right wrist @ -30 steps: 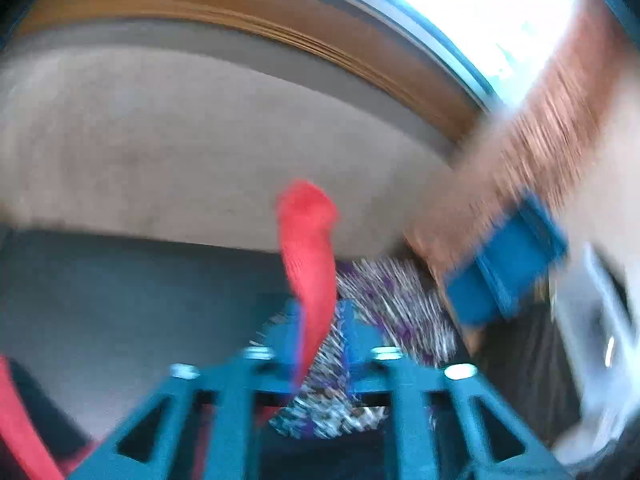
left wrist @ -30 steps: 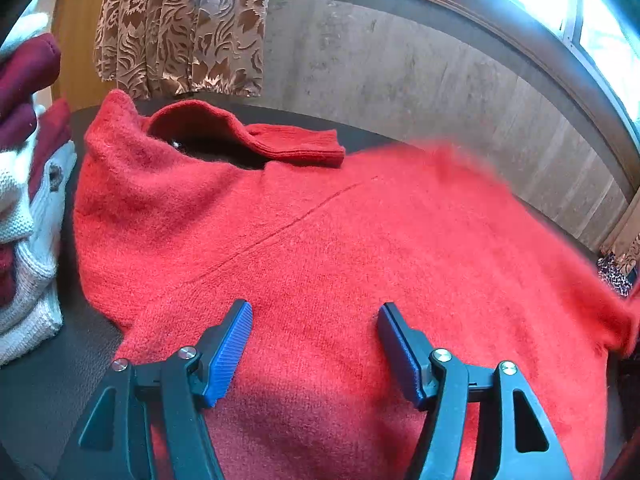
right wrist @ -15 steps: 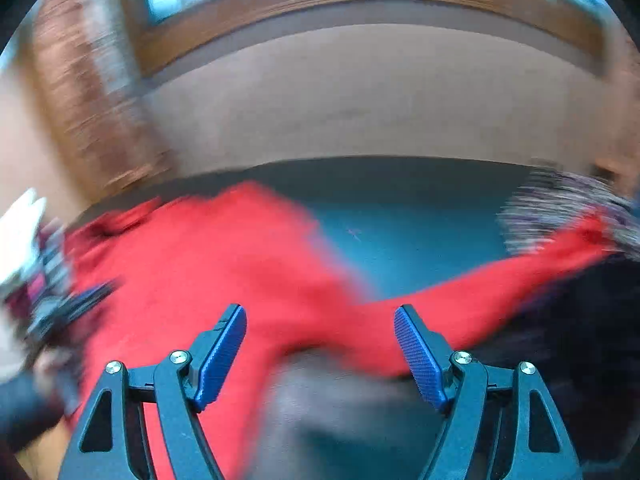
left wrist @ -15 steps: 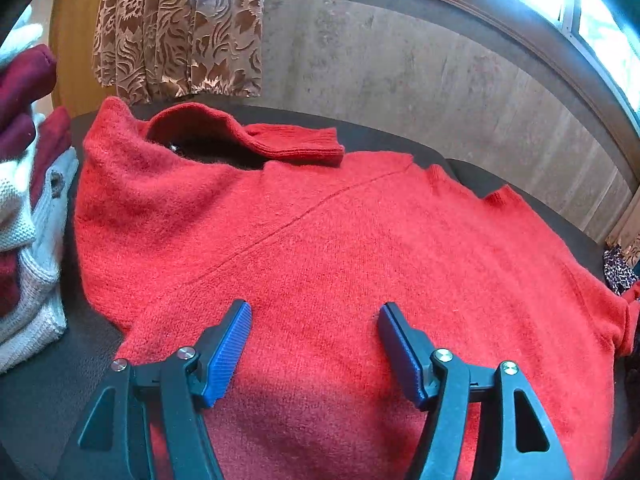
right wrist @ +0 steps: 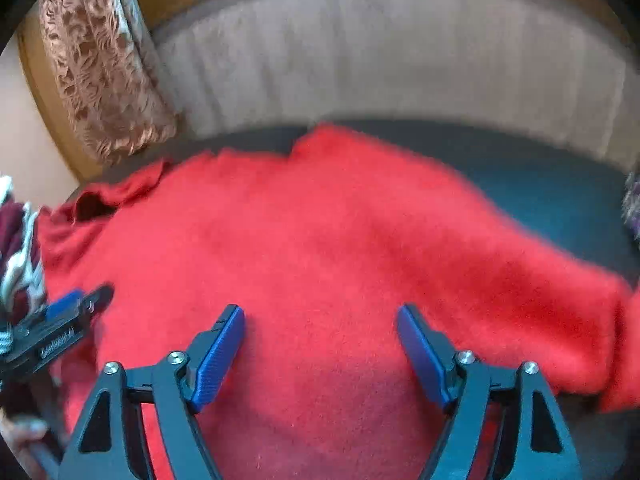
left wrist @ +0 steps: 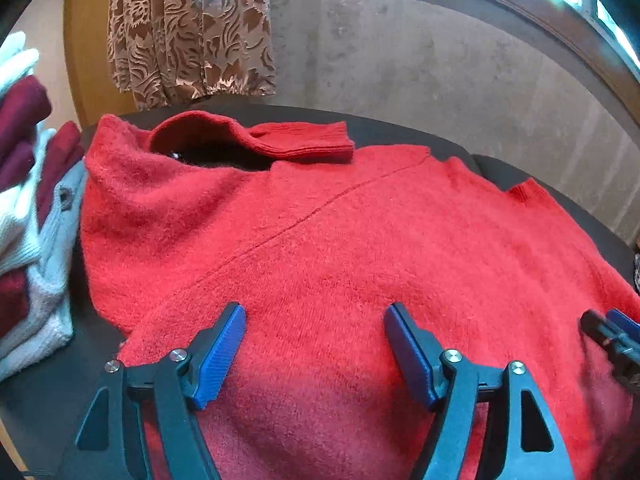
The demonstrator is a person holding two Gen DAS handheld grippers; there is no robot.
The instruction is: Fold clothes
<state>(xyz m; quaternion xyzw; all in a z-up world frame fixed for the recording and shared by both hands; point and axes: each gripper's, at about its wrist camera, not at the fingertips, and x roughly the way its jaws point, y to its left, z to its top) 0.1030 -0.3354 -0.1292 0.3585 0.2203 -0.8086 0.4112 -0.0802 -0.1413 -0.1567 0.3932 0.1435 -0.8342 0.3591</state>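
Nearest: left gripper [left wrist: 316,354] and right gripper [right wrist: 320,354], jaws just widened, empty, hovering over red sweater [left wrist: 320,248] to start a fold. Sweater spread flat on dark worktop [left wrist: 500,164]. Beyond sweater's collar: folded clothes stack [left wrist: 28,208], probably finished pieces.

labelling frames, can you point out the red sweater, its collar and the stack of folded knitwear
red sweater [left wrist: 340,240]: left wrist view, mid body.
collar [left wrist: 296,142]: left wrist view, ribbed folded edge.
stack of folded knitwear [left wrist: 28,208]: left wrist view, white knit side.
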